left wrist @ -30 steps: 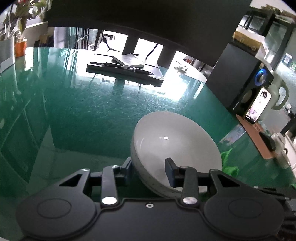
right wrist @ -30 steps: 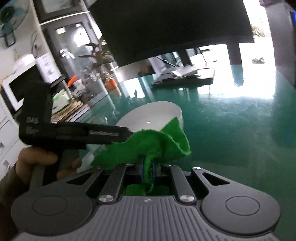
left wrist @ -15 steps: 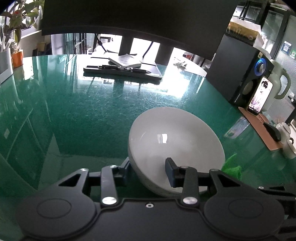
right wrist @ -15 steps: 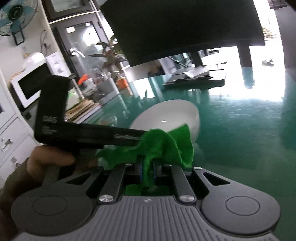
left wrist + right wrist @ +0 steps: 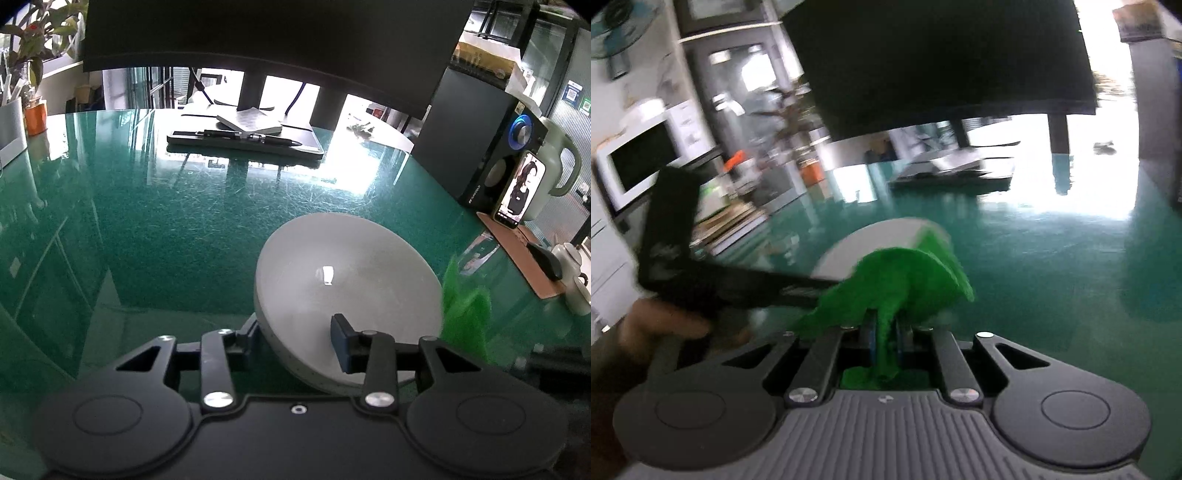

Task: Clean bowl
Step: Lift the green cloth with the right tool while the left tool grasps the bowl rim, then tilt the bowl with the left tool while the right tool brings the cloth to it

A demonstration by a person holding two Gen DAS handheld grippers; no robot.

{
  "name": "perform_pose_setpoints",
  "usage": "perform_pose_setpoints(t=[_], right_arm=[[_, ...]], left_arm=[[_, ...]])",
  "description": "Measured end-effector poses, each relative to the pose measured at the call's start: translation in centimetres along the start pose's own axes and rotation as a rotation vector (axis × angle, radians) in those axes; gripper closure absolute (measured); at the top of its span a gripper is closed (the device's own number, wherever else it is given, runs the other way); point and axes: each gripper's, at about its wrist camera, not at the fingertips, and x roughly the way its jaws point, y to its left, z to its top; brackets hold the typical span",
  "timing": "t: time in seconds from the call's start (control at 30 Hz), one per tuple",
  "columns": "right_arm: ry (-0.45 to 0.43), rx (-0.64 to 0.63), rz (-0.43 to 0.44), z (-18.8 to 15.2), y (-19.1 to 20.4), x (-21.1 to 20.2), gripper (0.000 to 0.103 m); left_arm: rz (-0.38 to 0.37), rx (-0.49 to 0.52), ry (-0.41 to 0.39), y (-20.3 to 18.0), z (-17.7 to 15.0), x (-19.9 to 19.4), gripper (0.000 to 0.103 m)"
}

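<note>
The bowl, seen from the left wrist, is tipped up off the green table with its hollow open toward the camera; the left gripper is clamped on its near rim, one finger inside and one behind, and the green cloth shows just past its right edge. From the right wrist, blurred, the right gripper pinches that cloth tight, and the bowl lies just ahead and slightly left, so the wiping hand probably needs only a short push forward.
</note>
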Motion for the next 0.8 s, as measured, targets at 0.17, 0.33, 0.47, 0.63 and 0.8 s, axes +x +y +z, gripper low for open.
perform_pose_setpoints(t=[0.17,0.33,0.47,0.63,0.8], right_arm=[[0.022,-0.021,0.045,0.1,0.6,0.7,0.093],[0.009,0.011,-0.026,0.1,-0.6,0.3,0.093],[0.016,-0.006,-0.041,0.0,-0.2,0.3,0.092],[0.042,-0.058,0.028,-0.4,1.6,1.1,0.092],[0.055,-0.048,0.031,-0.2,0.8,1.1,0.097]], left_arm=[[-0.003,-0.002,-0.002,0.1,0.0,0.0,0.064],[-0.003,0.005,-0.004,0.0,-0.1,-0.1,0.064],[-0.006,0.006,-0.008,0.1,-0.1,-0.1,0.064],[-0.013,0.01,-0.008,0.6,-0.7,-0.4,0.064],[-0.012,0.015,-0.006,0.5,-0.7,-0.5,0.063]])
